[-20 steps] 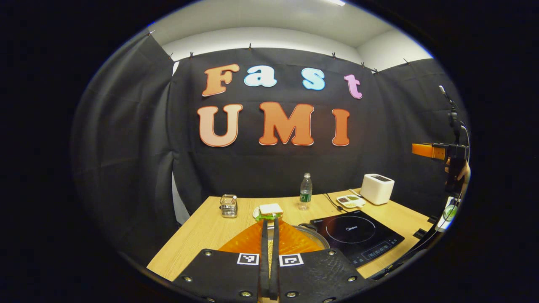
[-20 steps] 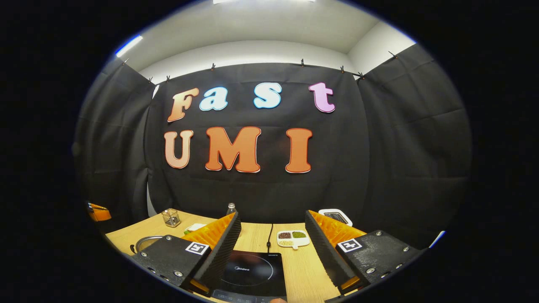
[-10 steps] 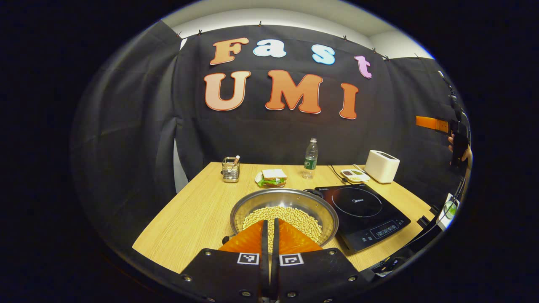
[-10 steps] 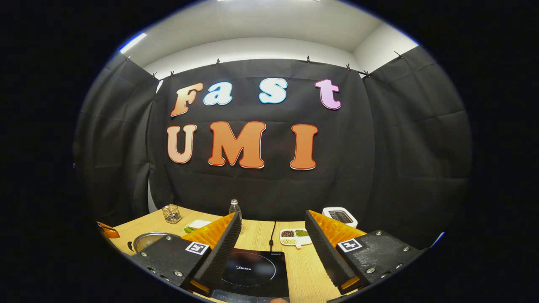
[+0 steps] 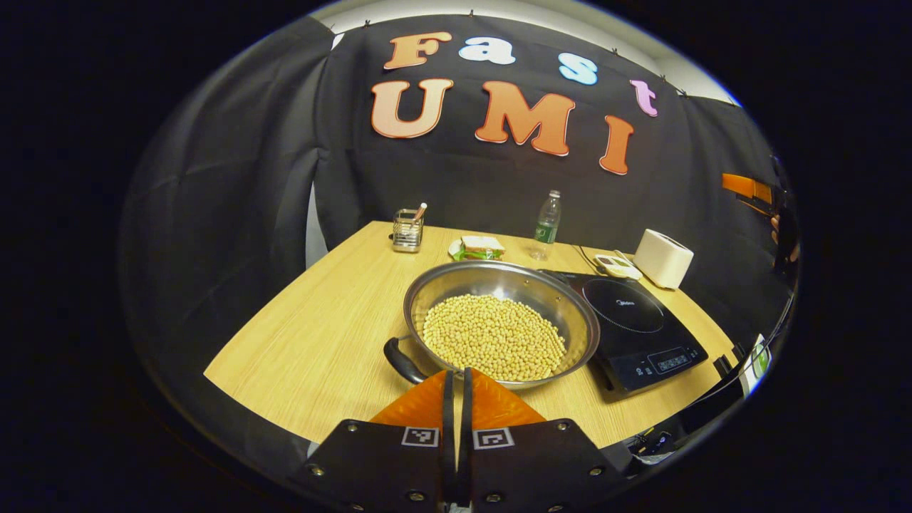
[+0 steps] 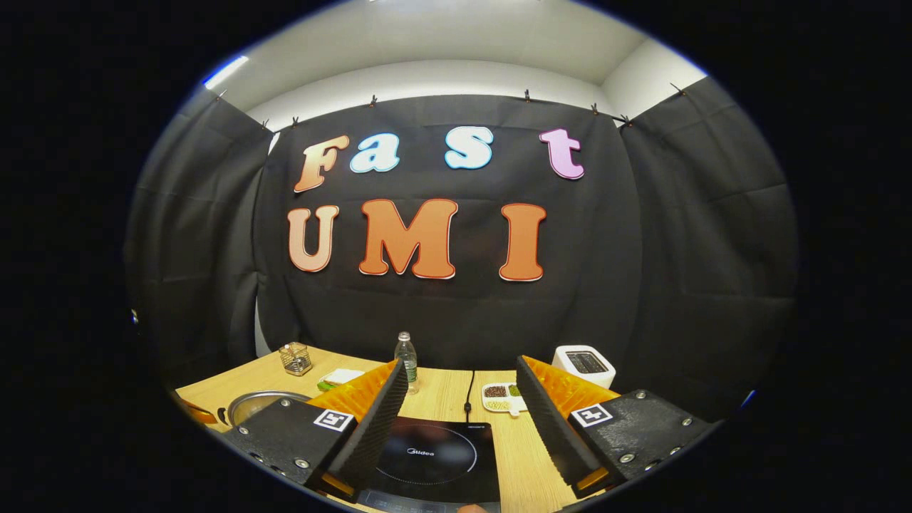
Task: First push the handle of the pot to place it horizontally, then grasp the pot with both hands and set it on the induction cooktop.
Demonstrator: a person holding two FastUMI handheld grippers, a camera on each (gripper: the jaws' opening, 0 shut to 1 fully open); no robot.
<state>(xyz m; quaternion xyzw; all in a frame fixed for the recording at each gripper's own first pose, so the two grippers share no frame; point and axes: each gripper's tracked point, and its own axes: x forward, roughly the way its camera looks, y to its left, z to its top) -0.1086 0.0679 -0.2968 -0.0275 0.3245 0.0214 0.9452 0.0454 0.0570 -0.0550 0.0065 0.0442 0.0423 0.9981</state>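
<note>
Pot: a steel pan heaped with pale beans, on the bench near its front edge, touching or just beside the left side of the induction cooktop.
Handle: dark, jutting from the pot's near-left rim toward the bench's front edge, slanted rather than parallel to that edge.
Left claw: fingers pressed together, empty, poised just above the pot's near rim, the handle just to its left; it looks the nearer one for the push.
Right claw: spread wide, holding nothing, hovering over the cooktop's front edge.
Next move, likely: a sideways nudge on the handle.
</note>
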